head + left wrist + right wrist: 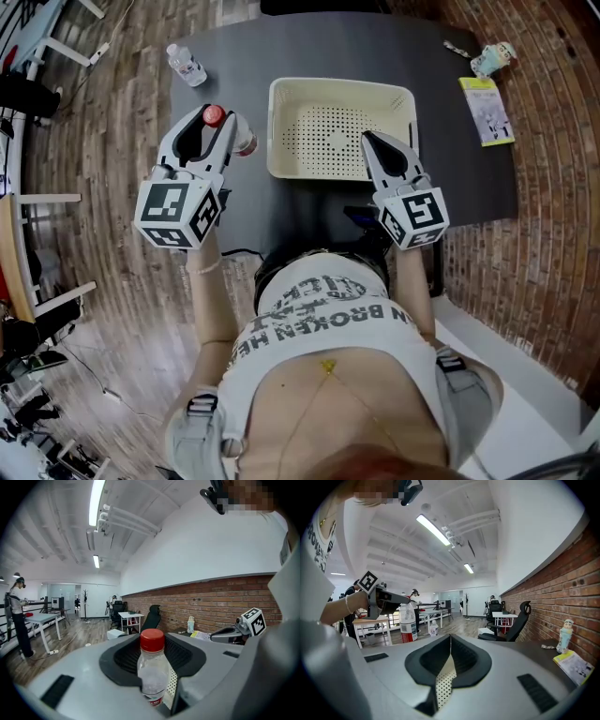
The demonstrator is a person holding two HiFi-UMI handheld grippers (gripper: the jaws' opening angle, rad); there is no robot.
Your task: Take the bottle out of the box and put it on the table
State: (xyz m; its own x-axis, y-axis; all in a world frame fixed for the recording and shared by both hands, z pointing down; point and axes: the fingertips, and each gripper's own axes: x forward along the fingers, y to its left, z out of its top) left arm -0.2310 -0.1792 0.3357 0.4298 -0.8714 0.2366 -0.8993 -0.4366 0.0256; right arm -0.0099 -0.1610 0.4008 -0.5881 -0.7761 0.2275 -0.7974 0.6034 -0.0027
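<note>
A clear plastic bottle [241,139] with a red cap [213,115] stands upright between the jaws of my left gripper [223,127], which is shut on it. It is outside the cream perforated box [281,94], just to the box's left and over the dark table [309,47]. In the left gripper view the bottle [152,670] fills the gap between the pads. My right gripper [368,141] is shut with nothing in it, over the box's near right part. The right gripper view shows the held bottle [408,620] at the left and the box's holed floor [444,682] under the jaws.
A second small bottle [187,66] lies on the table's far left corner. A yellow booklet [487,111] and a small figure-shaped bottle [493,58] sit at the far right. A brick wall runs along the right, with wood floor to the left.
</note>
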